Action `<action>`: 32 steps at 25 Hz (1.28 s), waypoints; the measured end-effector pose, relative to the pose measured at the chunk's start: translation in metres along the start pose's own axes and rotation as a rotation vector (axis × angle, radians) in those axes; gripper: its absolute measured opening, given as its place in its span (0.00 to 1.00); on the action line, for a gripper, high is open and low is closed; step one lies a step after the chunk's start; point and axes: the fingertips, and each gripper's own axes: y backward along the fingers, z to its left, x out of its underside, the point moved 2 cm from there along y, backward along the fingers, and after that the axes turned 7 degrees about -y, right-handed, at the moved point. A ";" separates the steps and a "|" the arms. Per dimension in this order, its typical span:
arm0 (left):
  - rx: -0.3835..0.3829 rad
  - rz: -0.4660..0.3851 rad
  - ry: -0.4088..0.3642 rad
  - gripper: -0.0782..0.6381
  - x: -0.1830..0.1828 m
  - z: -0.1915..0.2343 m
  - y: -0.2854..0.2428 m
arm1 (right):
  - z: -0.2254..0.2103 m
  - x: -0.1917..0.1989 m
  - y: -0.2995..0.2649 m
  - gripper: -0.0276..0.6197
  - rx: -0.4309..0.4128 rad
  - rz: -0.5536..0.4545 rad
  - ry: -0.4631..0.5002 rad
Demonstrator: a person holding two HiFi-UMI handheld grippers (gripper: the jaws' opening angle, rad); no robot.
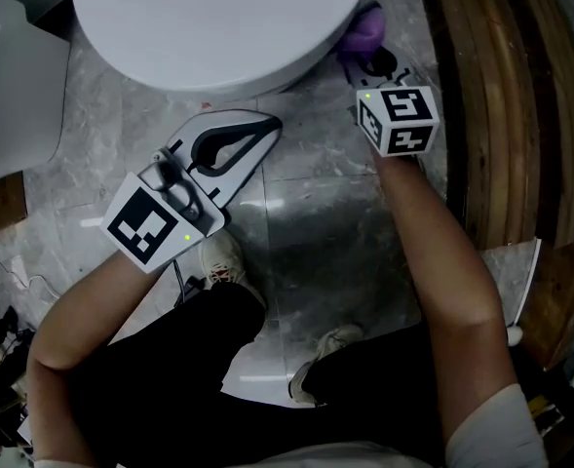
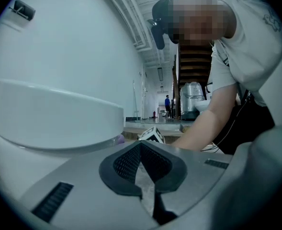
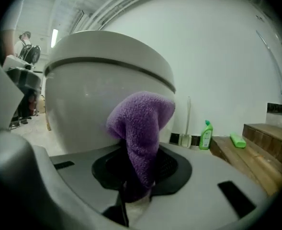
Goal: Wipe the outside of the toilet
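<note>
Between the right gripper's [image 3: 137, 178] jaws: purple cloth [image 3: 141, 121], clamped at its lower end, upper bunch standing free above the pads. The bunch sits against the side of the toilet [image 3: 90, 92] bowl, just below the lid seam. Head view agrees: cloth [image 1: 365, 29] at the bowl's edge [image 1: 218, 27], on the person's right, right gripper's marker cube [image 1: 399, 118] just behind it.

Left gripper [image 2: 141, 151]: jaws closed tip to tip, nothing between them. It hangs off the bowl, over the grey marble floor [image 1: 316, 203] in front of the toilet, tips [image 1: 265, 125] aimed toward the bowl, no contact.

Further out: green bottle [image 3: 206, 134] upright by the white wall, right of the toilet; wooden steps [image 3: 263, 150] beside it with a small green object [image 3: 238, 139] lying on the top one. Person's shoes [image 1: 224, 258] on the floor below the left gripper.
</note>
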 end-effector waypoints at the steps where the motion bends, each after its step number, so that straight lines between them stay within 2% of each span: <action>1: 0.007 0.002 0.000 0.11 0.002 -0.001 -0.003 | -0.013 -0.003 -0.007 0.18 0.018 0.003 -0.003; 6: 0.007 0.018 0.021 0.11 0.011 0.003 -0.004 | -0.049 -0.002 -0.037 0.18 0.064 0.039 -0.025; 10: -0.019 0.032 0.027 0.11 0.022 0.010 0.006 | -0.040 0.015 -0.036 0.18 0.063 0.056 -0.028; 16: -0.040 0.048 0.034 0.11 0.035 0.013 0.016 | 0.024 0.075 -0.014 0.18 0.018 0.093 -0.064; 20: -0.054 0.060 0.035 0.11 0.039 0.013 0.021 | 0.086 0.114 -0.012 0.18 -0.076 0.152 -0.065; 26: -0.076 0.082 0.037 0.11 0.044 0.017 0.032 | 0.167 0.135 -0.030 0.18 -0.232 0.201 -0.033; 28: -0.078 0.083 0.030 0.11 0.045 0.018 0.034 | 0.171 0.136 -0.036 0.18 -0.237 0.205 -0.039; 32: -0.079 0.085 0.018 0.11 0.042 0.019 0.034 | 0.148 0.146 -0.038 0.18 -0.232 0.241 0.001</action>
